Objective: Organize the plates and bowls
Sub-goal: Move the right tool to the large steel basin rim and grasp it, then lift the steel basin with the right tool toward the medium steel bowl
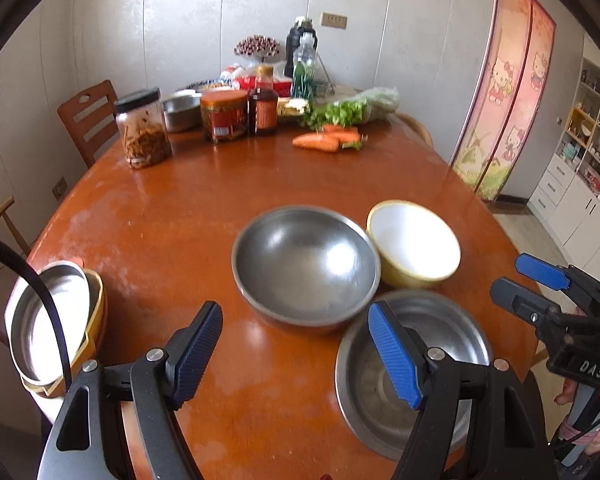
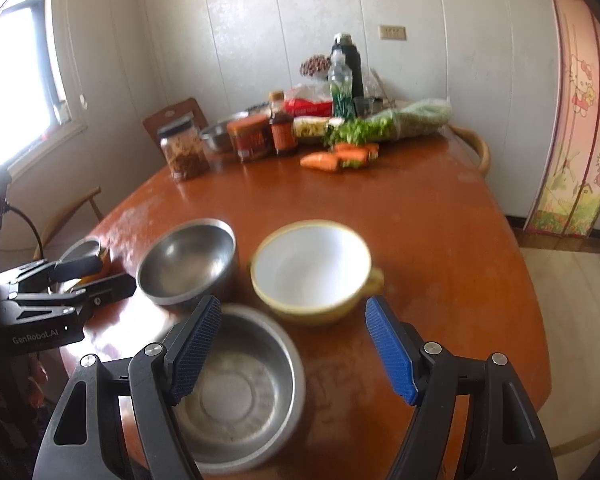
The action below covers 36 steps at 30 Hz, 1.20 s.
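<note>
On the round brown table (image 1: 204, 216) stand a deep steel bowl (image 1: 306, 264), a yellow bowl with a white inside (image 1: 414, 244) to its right, and a shallow steel dish (image 1: 416, 364) nearest me. A steel dish rests in a yellow bowl as a stack (image 1: 52, 324) at the left edge. My left gripper (image 1: 296, 344) hovers open over the near side of the steel bowl, holding nothing. The right wrist view has the same steel bowl (image 2: 188, 260), yellow bowl (image 2: 312, 268) and shallow dish (image 2: 236, 392). My right gripper (image 2: 294, 344) is open and empty just short of the yellow bowl.
Jars (image 1: 142, 132), sauce bottles (image 1: 263, 108), carrots (image 1: 324, 140), greens (image 1: 348, 110) and a small steel bowl (image 1: 180, 110) crowd the table's far end. Wooden chairs (image 1: 86, 120) stand at the left. A cartoon curtain (image 1: 504, 92) and shelves are to the right.
</note>
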Each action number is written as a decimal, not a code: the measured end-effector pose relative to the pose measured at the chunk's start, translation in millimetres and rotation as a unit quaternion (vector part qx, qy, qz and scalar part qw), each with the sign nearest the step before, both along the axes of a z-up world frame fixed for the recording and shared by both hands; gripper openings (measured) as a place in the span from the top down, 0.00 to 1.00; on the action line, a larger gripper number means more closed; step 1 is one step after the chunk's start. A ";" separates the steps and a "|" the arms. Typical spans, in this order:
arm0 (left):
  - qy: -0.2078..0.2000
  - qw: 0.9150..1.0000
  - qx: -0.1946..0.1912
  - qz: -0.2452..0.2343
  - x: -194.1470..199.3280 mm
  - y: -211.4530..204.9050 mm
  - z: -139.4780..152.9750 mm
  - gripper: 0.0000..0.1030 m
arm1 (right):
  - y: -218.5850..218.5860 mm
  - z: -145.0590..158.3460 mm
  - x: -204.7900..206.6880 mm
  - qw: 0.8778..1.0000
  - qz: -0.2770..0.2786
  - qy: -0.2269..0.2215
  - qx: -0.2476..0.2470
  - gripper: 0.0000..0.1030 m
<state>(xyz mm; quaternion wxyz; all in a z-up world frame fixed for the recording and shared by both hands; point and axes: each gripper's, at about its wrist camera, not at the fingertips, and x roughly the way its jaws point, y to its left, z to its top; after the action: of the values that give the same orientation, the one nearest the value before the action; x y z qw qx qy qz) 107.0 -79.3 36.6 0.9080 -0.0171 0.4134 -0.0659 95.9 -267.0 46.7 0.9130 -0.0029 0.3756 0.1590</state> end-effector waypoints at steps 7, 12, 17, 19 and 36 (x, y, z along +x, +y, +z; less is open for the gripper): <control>0.032 0.999 -0.008 -0.015 -9.5 -7.9 -23.4 0.27 | 2.4 -30.1 -12.2 0.999 0.001 0.036 -0.016 0.26; 0.047 0.999 -0.009 -0.015 -11.1 -7.2 -33.8 0.27 | -0.4 -44.1 -15.4 0.999 -0.003 0.051 -0.010 0.26; 0.053 0.998 -0.012 -0.014 -12.9 -4.2 -38.2 0.27 | 3.4 -53.1 -16.6 0.998 -0.002 0.063 -0.009 0.32; 0.054 0.998 -0.012 -0.014 -12.7 -4.2 -39.3 0.27 | 6.4 -53.5 -16.9 0.998 0.001 0.063 -0.010 0.38; 0.100 0.994 -0.033 -0.035 -9.1 -15.6 -68.4 0.32 | 23.5 -57.7 -23.8 0.997 0.011 0.054 -0.048 0.61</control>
<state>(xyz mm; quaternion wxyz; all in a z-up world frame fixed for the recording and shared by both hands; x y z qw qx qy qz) 97.9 -94.8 -31.8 0.8581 -0.0387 0.5001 -0.1095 72.1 -243.5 -11.0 0.8882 -0.0419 0.4318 0.1512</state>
